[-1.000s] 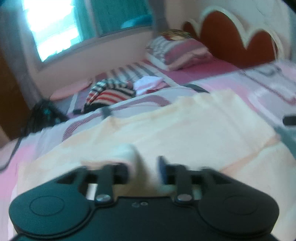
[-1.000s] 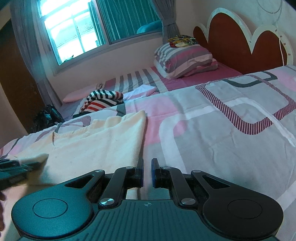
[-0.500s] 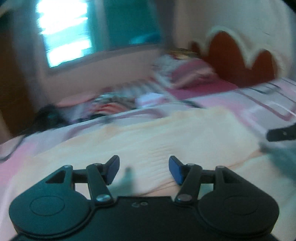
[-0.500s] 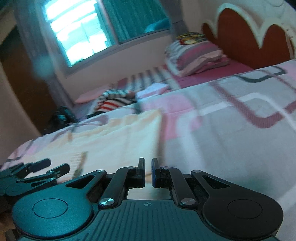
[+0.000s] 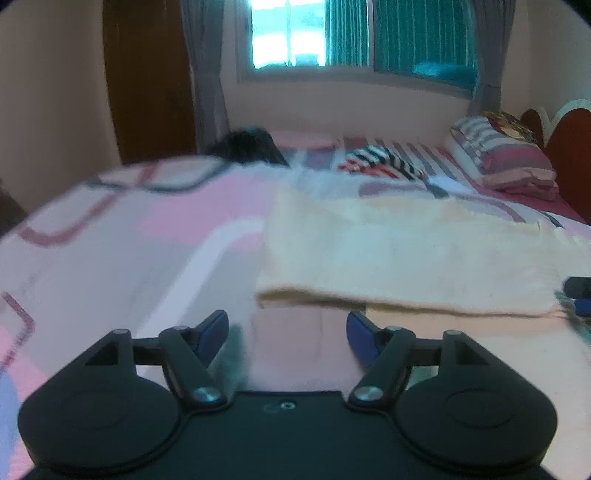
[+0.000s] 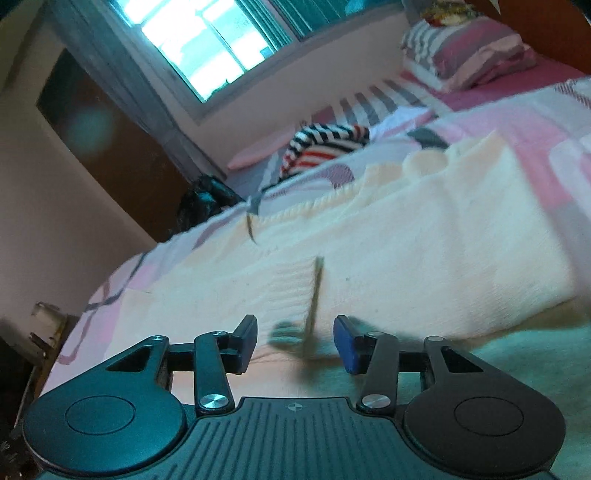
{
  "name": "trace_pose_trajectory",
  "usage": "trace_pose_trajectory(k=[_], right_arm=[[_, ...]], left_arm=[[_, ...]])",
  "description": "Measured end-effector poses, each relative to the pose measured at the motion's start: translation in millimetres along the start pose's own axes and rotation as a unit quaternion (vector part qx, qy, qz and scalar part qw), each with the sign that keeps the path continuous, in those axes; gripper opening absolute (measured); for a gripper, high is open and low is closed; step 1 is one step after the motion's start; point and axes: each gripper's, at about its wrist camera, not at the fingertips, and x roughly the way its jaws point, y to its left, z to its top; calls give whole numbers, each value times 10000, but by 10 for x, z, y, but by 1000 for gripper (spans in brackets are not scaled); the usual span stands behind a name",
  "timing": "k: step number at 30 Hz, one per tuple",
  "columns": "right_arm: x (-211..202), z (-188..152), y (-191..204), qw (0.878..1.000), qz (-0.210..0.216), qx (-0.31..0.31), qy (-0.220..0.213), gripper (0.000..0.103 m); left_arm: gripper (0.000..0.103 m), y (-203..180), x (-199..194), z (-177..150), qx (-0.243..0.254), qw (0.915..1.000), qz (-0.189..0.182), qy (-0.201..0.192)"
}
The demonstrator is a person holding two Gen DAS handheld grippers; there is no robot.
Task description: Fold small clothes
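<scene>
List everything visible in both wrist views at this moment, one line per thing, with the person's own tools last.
Cream garment: one, pale cream, folded, lying on the bedspread ahead of both tools.
Bedspread: one, pink, white and grey pattern, under the garment.
Striped garment: one, red, white and dark stripes, bunched up beyond the cream garment.
Pillows: stacked, pink and grey stripes, by the headboard.
Headboard: one, red-brown with pale trim, far right.
Window: one, bright, with teal and grey curtains.
Dark bag: one, black, past the bed.
Left tool: one, black with blue pads, open, holding nothing.
Right tool: one, black with blue pads, just opened, holding nothing.
</scene>
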Motion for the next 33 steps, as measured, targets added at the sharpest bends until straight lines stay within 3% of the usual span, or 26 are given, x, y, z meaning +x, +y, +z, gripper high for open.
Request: trace_pose_trajectory(k=[4,5,6,8,11,14,22,27,33], right_arm=[[125,43,136,9995,-98,-280,133,45],[157,44,175,9990,-112,-388,174,20],[197,37,212,9983,-103,-517,235,4],[219,39,283,9971,-38,-743,161,4],[65,90,433,9929,-30,-1151,-286,4],[-115,194,465,9914,-67,-1172,-572,4],[-289,353,311,9905,-249,-1130,-744,4],[-429,398,154,9910,-361,-979,-834,4],[-559,379,-123,9913,-624,-867,-769,4]], left_arm=[[72,-48,117,-6,38,9998,-172,71],[73,-64,145,2,58,9998,-172,82],[73,-85,192,-3,51,9998,-177,95],[73,-85,230,20,-18,9998,-196,75],[73,-64,182,31,-141,9994,-324,-29],[73,-112,206,47,-72,9994,-332,-68],[73,-162,208,110,-163,9986,-457,-198],[75,-313,347,78,329,9991,-179,178],[77,-213,396,63,64,9992,-324,225]])
